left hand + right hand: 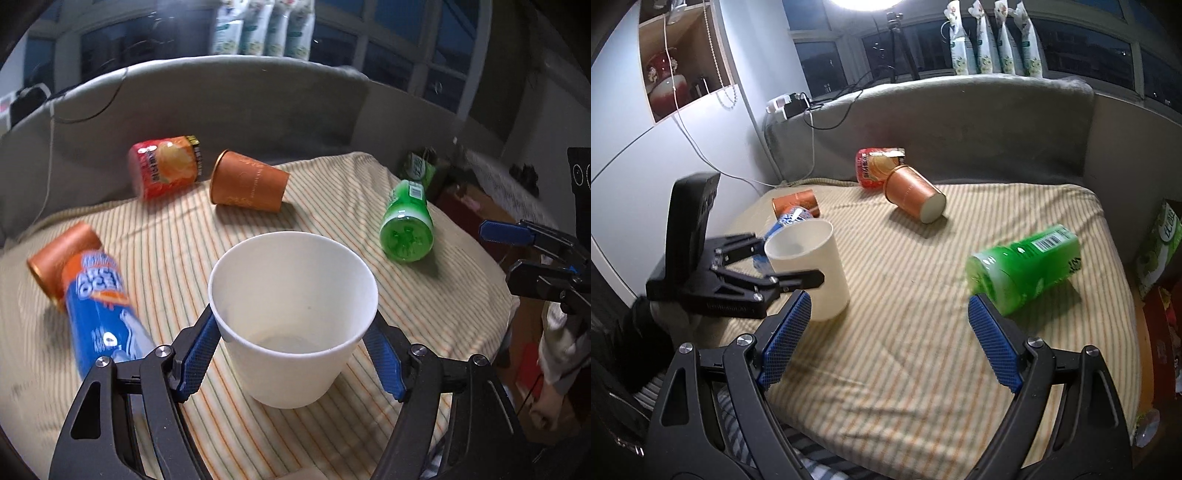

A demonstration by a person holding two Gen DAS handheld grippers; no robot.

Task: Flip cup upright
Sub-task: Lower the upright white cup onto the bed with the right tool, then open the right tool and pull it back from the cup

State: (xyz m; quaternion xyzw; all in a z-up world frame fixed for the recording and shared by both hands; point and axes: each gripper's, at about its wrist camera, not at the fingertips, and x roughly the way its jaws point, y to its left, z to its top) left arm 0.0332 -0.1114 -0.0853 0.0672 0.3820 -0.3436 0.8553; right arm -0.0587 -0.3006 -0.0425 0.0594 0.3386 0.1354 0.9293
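A white paper cup [291, 317] stands upright on the striped cloth, mouth up; it also shows in the right wrist view [812, 269]. My left gripper [291, 350] has its blue pads on both sides of the cup, touching its walls just below the rim. It shows from the side in the right wrist view [783, 258]. An orange paper cup [247, 182] lies on its side further back, also in the right wrist view [914, 197]. My right gripper [890, 332] is open and empty above the cloth, and shows at the right edge of the left wrist view [517, 251].
A blue can [103, 310] and an orange cup [62, 258] lie at the left. A red snack can [164, 171] lies at the back. A green bottle [1027, 269] lies at the right. A grey sofa back [960, 122] rises behind the cloth.
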